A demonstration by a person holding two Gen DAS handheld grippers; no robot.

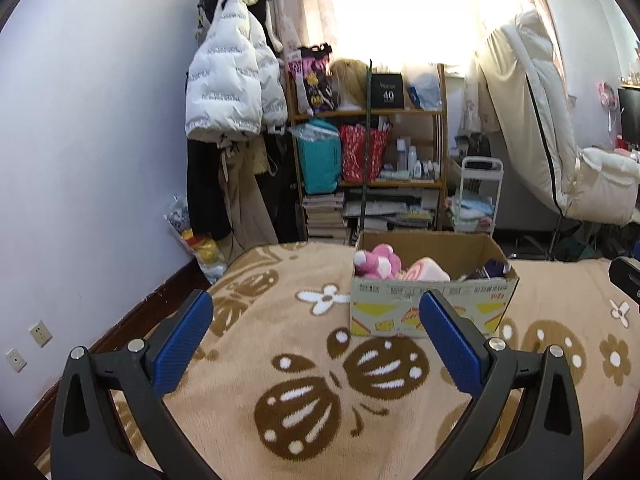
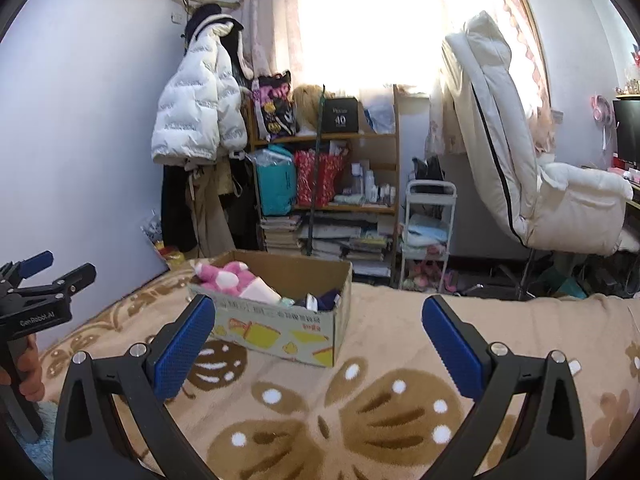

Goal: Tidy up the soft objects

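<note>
A cardboard box (image 1: 434,304) stood on the bed, on a tan blanket (image 1: 304,400) woven with brown butterflies and white flowers, toward the bed's far edge, nearest the bookshelf (image 1: 368,152). It stood open at the top, which suited dropping soft things in from above. Inside it lay a pink-and-white plush toy (image 1: 376,261) at the left end, a pale pink soft piece (image 1: 426,270) beside it, and dark navy fabric (image 1: 494,269) at the right end. By the look of it the sorting was largely done, since no loose soft object showed on the blanket.

The left tongs (image 1: 316,316) were released, their blue pads wide apart with nothing between them, held back from the box over the bare blanket. The right tongs (image 2: 318,320) were likewise spread and empty, also short of the box. Both probably hung back because nothing remained within reach to pick up, though the near part of the bed lay below both cameras.

The left wrist view faced the box's long printed side head-on and hid much of its floor. The right wrist view looked from the box's right, caught a corner, and saw deeper inside, showing a small whitish item (image 2: 311,300) among the navy fabric. It alone showed the left tongs from the side, at the bed's left edge, with a hand (image 2: 24,364) gripping the handle.
</note>
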